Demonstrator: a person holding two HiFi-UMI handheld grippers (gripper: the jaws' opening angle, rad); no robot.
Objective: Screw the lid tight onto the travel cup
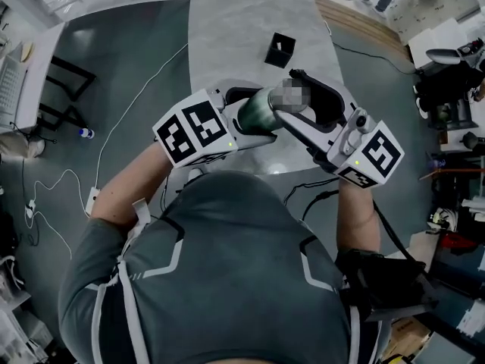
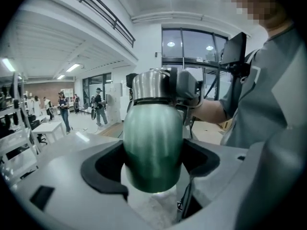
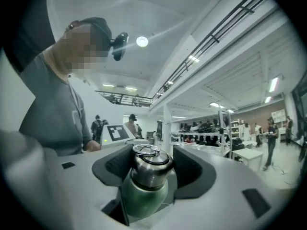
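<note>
1. The travel cup [image 1: 256,112] was off the table [image 1: 242,21]. It was carried in the air before the person's chest between the two grippers, and its green body appeared tilted rather than upright.
2. Its steel lid [image 3: 147,163] sat on the cup's neck with the ring handle on top. Whether the thread was fully home could not be told.
3. The left gripper [image 2: 152,164] was closed on the green body. The cup's lower part filled the gap, and the dark pads [image 2: 103,169] lay against its sides. This hold was judged to be the anchor that kept the body from turning.
4. The right gripper [image 3: 148,169] came in from the opposite end and was clamped about the lid, one pad on each side of the steel cap. That placing was judged to suit twisting the lid against the held body.
5. Both sets of jaws stood wide because the things between them were wide, not because they were free.
6. A small black box [image 1: 280,49] stood on the table beyond the cup, well apart and untouched.
</note>
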